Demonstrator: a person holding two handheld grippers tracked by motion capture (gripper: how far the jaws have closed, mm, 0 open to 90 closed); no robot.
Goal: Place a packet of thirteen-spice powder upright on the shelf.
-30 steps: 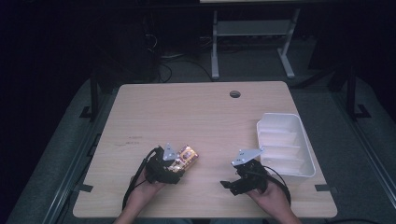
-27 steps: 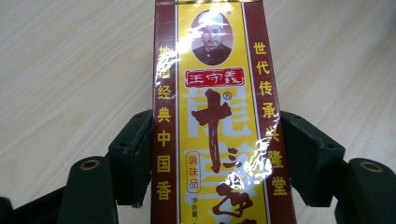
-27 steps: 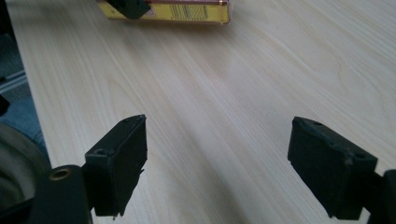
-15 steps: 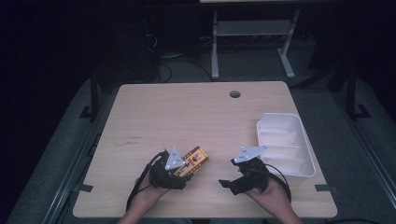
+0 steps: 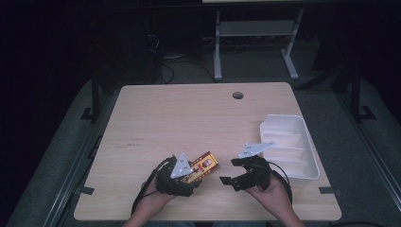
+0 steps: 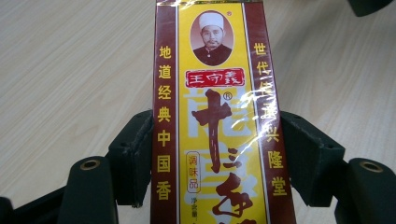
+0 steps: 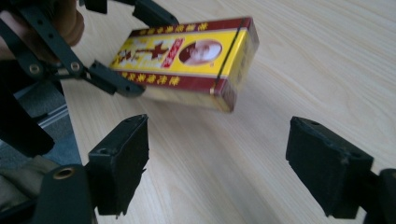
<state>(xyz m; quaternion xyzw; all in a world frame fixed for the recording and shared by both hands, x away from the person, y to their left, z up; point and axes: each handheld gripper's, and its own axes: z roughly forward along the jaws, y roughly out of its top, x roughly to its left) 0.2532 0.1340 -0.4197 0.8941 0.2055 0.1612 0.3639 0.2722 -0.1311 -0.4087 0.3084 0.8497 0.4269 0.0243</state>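
You clamped box [image 6: 212, 121] between left gripper [image 5: 182, 174] jaws, far end free, likely for handover. Right gripper [image 7: 224, 163] jaws gaped empty, box just ahead.

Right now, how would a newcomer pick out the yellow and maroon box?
Start at the pale wooden table, near its front edge, left of the white divided tray. The left gripper clamps the flat carton, alone in bearing yellow Chinese lettering and a portrait.
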